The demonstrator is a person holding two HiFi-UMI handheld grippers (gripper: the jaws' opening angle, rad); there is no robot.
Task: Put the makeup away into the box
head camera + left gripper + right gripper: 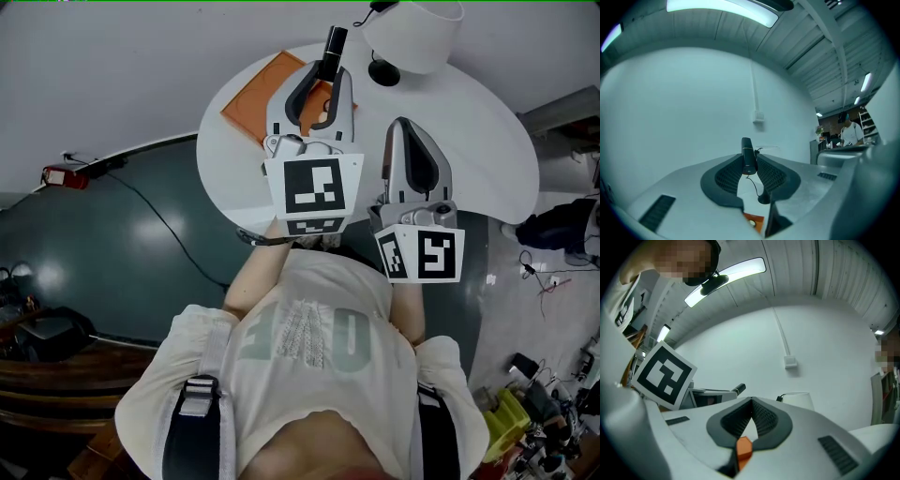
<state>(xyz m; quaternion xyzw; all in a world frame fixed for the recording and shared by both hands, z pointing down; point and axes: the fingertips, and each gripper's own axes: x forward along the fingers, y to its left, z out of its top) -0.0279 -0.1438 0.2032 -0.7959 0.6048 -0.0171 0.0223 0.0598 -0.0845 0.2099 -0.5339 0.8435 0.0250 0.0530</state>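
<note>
The round white table [469, 150] carried an orange box [265, 98], judged to be the makeup's destination. My left hand-held gripper [328, 70] was clamped on a black makeup tube [334, 42] held over the box, not yet stowed. My right hand-held gripper [401, 124] was closed and empty.

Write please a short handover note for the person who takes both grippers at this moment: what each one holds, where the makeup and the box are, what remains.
Left gripper: shut on a black makeup tube, held in the air over the table.
Right gripper: shut, empty.
Orange box: on the white round table, under the left gripper, near a white lamp.
Done: tube is picked up.
Left: lower the tube into the box and release. The box's contents cannot be told.
</note>
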